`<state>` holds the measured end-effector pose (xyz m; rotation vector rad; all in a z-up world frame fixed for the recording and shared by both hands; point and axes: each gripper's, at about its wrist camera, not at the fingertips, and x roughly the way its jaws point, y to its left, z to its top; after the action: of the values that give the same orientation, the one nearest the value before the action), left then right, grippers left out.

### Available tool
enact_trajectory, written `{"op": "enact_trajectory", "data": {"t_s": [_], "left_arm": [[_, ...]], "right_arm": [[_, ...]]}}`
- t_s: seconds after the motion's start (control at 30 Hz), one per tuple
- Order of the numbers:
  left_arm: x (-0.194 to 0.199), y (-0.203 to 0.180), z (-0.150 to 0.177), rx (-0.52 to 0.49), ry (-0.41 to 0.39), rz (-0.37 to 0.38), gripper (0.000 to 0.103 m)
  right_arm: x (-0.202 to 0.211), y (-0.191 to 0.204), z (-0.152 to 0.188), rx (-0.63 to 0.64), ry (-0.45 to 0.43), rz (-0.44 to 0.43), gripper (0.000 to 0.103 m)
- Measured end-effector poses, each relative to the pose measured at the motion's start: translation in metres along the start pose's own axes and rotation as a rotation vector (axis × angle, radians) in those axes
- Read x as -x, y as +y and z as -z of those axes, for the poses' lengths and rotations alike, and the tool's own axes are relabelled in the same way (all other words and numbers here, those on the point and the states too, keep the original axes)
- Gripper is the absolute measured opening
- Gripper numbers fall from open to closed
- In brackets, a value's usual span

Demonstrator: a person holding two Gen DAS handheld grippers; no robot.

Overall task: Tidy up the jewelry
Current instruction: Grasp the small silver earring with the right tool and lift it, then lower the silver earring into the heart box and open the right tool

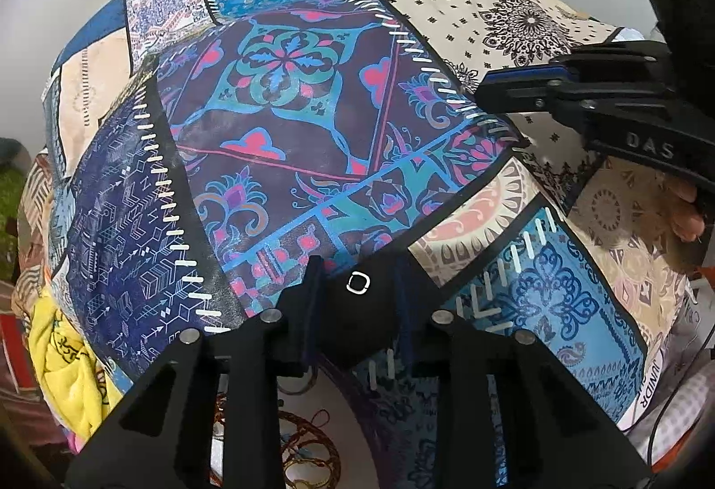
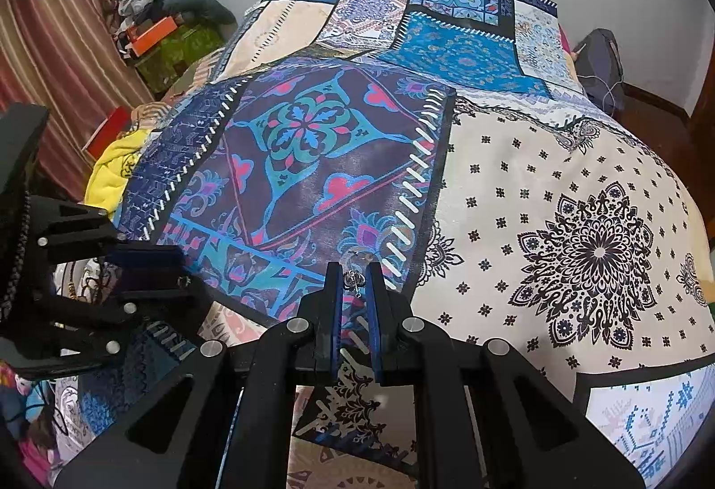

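1. Left gripper (image 1: 359,265) held low and roughly level over the patchwork bedspread (image 1: 286,123), pointing forward across it; tongs pinching a black case (image 1: 353,319) between the blue pads, case filling the gap between them.
2. Right gripper (image 2: 353,268) likewise low over the bedspread, aimed along the seam between the purple floral patch and the cream patch; tongs pressed nearly together, with a small silver trinket (image 2: 353,279) caught between the tips — too small to tell whether earring or chain.
3. Seen from the left wrist, right gripper (image 1: 485,89) reaching in from the upper right, tips pointing left, well apart from the case; bare fingers (image 1: 688,212) of the holding hand curled under its handle.
4. Seen from the right wrist, left gripper (image 2: 178,268) lying at the far left, tips pointing right, near but not touching the right tongs.
5. Writing: raised letters "DAS" on the body of the right gripper; white rounded-square outline on the top face of the case; dark print along the cloth edge at far right, roughly "JUNDR", not surely readable.
6. Behind and below the left tongs, a white dish (image 1: 321,413) holding brownish cord and bangle jewelry (image 1: 308,453), partly hidden by the gripper frame — just beneath the held case.
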<state>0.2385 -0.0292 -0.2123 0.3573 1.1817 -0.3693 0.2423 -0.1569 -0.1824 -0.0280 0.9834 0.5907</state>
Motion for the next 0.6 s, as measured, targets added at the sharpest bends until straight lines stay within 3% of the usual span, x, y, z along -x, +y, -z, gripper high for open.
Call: {"op": "enact_trajectory", "data": {"t_s": [0.33,0.47,0.6], "left_arm": [[-0.007,-0.001,-0.011,-0.075,0.106,0.044,0.008],[-0.005,0.005,-0.010,-0.024,0.089,0.064,0.008],[0.008,0.019,-0.007,0.045,0.022,0.061,0.008]], "right_arm": [[0.008,0.004,0.000,0.002,-0.025,-0.015,0.009],[0.011,0.007,0.000,0.000,-0.029,-0.019,0.009],[0.018,0.011,-0.002,0.007,-0.032,-0.017,0.009]]}}
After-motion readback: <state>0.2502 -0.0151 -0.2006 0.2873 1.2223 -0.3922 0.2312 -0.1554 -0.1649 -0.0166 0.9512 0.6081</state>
